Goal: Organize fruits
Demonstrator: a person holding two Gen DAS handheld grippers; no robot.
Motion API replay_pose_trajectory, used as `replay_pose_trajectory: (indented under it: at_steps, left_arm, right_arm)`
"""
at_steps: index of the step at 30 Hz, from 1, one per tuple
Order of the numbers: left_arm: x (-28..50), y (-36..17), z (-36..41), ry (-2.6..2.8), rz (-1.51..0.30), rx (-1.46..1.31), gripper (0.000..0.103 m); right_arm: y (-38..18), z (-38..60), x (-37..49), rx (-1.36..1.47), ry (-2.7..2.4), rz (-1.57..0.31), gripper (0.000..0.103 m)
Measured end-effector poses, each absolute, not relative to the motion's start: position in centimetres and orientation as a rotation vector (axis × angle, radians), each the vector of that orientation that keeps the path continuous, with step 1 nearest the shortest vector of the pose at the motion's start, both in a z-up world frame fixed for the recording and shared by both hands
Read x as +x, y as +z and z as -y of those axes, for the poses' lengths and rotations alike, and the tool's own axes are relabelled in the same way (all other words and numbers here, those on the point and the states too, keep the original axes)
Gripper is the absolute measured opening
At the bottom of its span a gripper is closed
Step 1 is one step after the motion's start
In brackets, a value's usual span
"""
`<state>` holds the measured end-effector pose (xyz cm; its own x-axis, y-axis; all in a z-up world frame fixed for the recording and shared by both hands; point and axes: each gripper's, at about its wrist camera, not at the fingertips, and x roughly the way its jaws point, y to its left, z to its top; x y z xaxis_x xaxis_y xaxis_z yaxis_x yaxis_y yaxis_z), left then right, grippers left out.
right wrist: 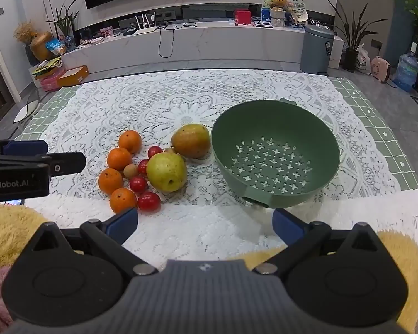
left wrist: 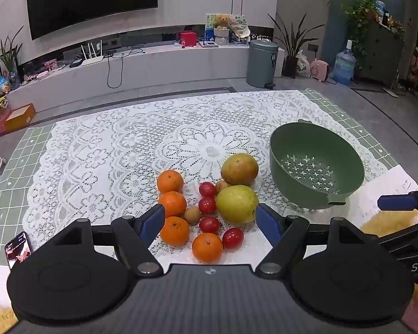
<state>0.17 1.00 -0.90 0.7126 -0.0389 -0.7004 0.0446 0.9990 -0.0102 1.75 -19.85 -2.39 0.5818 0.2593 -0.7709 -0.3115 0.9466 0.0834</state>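
A pile of fruit lies on the lace cloth: several oranges [left wrist: 173,203] [right wrist: 119,158], several red cherry tomatoes [left wrist: 209,225] [right wrist: 149,201], a yellow-green pear [left wrist: 237,204] [right wrist: 166,172], a mango [left wrist: 239,168] [right wrist: 191,140] and two small brown fruits [left wrist: 192,215]. An empty green colander bowl [left wrist: 316,167] [right wrist: 276,150] stands to their right. My left gripper [left wrist: 210,224] is open and empty, low over the near fruits. My right gripper [right wrist: 204,224] is open and empty, in front of the bowl's near rim.
A phone [left wrist: 18,249] lies at the table's left near edge. A white paper [right wrist: 376,214] lies at the right near edge. A yellow fluffy cushion [right wrist: 11,233] is at the near side. The green checked tablecloth [left wrist: 19,161] shows beyond the lace.
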Motion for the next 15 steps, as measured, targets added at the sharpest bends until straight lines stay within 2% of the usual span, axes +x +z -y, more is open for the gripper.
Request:
replay_pose_trajectory:
  at_steps: [15]
  left_arm:
    - [0.01, -0.95, -1.14, -0.042, -0.785, 0.008, 0.087]
  right_arm:
    - [-2.9, 19.78, 2.01, -0.035, 0.365, -0.901, 0.099]
